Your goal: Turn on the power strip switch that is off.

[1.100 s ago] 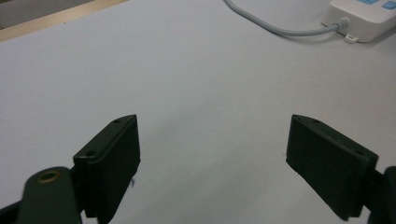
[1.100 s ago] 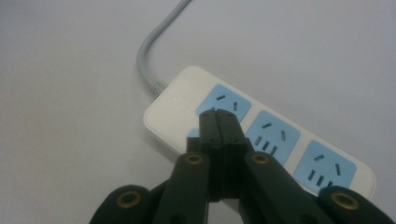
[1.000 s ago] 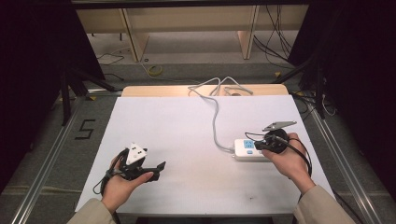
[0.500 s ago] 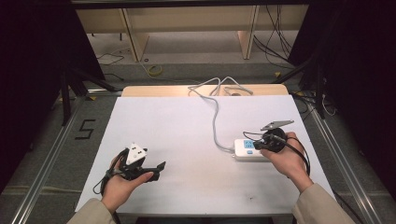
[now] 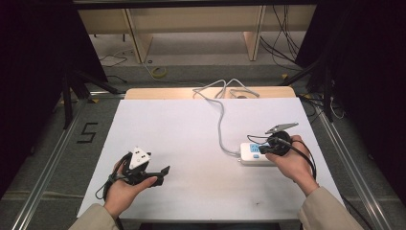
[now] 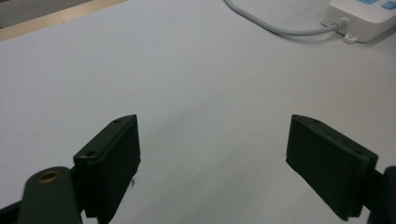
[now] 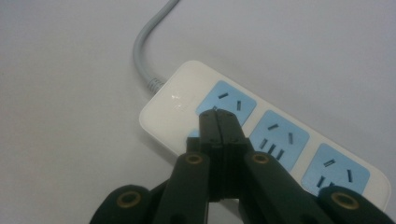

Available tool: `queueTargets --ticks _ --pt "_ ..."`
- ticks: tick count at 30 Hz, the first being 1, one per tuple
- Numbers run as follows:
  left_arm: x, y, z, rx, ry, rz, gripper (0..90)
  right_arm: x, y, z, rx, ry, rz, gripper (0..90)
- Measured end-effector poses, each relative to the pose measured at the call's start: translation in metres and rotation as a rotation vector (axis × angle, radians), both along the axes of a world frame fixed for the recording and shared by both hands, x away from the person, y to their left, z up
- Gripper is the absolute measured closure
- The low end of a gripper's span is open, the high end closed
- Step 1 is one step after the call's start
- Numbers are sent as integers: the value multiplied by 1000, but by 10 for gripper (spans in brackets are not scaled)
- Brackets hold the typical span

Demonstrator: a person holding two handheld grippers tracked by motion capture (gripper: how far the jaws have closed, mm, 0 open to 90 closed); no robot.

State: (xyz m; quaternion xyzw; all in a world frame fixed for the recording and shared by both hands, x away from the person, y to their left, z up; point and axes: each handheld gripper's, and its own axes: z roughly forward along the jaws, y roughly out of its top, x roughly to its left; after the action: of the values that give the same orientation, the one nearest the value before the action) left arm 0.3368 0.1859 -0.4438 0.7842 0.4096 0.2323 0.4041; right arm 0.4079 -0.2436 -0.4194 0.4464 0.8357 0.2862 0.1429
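Unchanged since the earlier frame: both hands motionless.
Right claw (image 7: pixel 218 122) pressed together over power strip (image 7: pixel 261 135); left claw (image 6: pixel 212 163) spread above white desk (image 5: pixel 182 129); dark room.

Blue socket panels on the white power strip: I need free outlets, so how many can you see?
3 in the right gripper view: one at the cable end behind the shut right gripper, one mid-strip, one farthest along; more may be hidden.

The right claw (image 7: pixel 218 122) hides part of the power strip's (image 7: pixel 280 140) first socket.
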Motion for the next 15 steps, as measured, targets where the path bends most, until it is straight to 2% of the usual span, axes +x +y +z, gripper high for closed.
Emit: queueTargets --ticks 15 --pt "0 0 0 0 1 0 175 6 4 -5 -20 28 0 900"
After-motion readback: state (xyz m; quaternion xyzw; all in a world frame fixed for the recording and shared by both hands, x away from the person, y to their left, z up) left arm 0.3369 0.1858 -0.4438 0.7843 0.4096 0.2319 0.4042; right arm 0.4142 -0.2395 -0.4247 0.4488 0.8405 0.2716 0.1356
